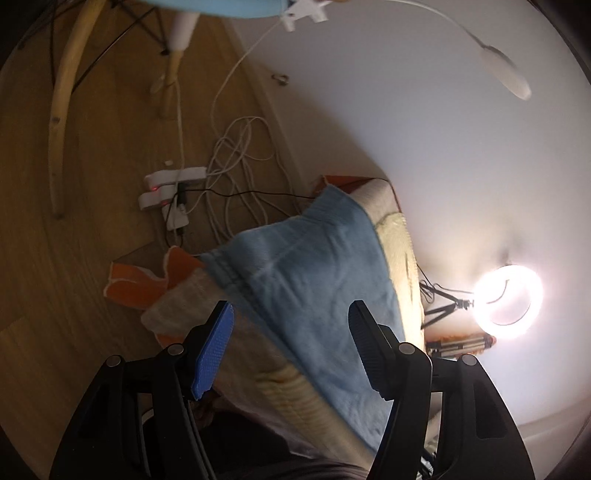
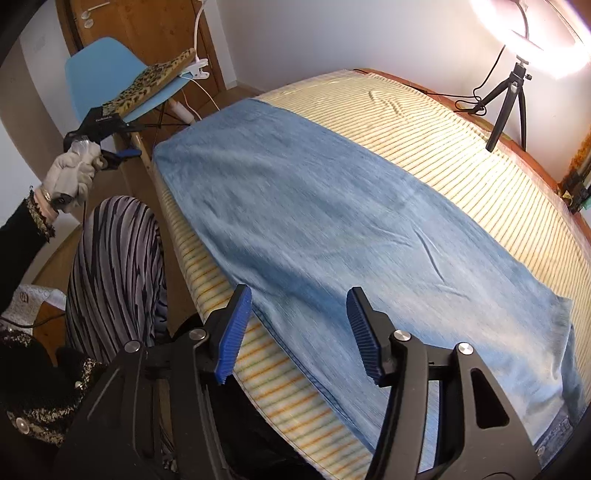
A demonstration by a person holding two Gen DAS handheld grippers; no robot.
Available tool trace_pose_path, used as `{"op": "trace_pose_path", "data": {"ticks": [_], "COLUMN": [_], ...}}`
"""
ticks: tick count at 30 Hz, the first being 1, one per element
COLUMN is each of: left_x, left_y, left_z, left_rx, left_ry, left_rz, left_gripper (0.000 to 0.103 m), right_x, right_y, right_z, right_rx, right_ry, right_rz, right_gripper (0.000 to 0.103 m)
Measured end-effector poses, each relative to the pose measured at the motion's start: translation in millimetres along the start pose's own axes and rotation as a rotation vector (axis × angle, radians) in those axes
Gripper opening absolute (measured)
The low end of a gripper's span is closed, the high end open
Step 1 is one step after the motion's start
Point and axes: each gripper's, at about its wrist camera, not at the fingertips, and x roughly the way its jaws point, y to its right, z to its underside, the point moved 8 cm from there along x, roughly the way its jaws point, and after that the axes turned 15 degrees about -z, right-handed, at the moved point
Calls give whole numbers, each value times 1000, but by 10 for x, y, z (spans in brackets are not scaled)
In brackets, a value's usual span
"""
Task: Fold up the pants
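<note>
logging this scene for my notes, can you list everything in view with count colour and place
pants: one, light blue denim, spread flat on the bed
bed cover: one, cream striped, under the pants
chair: one, light blue, by the door
cushion: one, leopard print, on the chair
ring light: one, lit, on a black tripod beyond the bed
power strips: white, on the floor with cables
left gripper: black and blue, beside the bed, open
right gripper: above the pants' near edge, open

The pants are light blue denim. The sheet is cream with thin yellow-green stripes. The chair is sky blue, and the cushion on it has leopard print. The gripper pads are dark blue, and the glove is white.
</note>
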Motion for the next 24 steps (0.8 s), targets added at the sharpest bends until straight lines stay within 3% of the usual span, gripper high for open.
{"op": "trace_pose_path", "data": {"ticks": [11,15,18,24], "left_x": [214,137,80,247], "left_y": [-137,-80,-17,-29], "left_z": [-83,-100,-124,-132], "left_rx": [-53,-56,-19,-28], "left_ry": [-8,31,70,54], "left_rz": [56,98,94,71], "left_gripper": [64,64,64,64], "right_x": [75,75,78,120], "right_y": [-40,-3,31,33], "right_z": [-102,-132,-144,-181], "right_rx": [-12,8,22,32], "right_ry": [-17,-10,-6,0], "right_rz": [24,29,29,24], "right_gripper": [56,56,56,56]}}
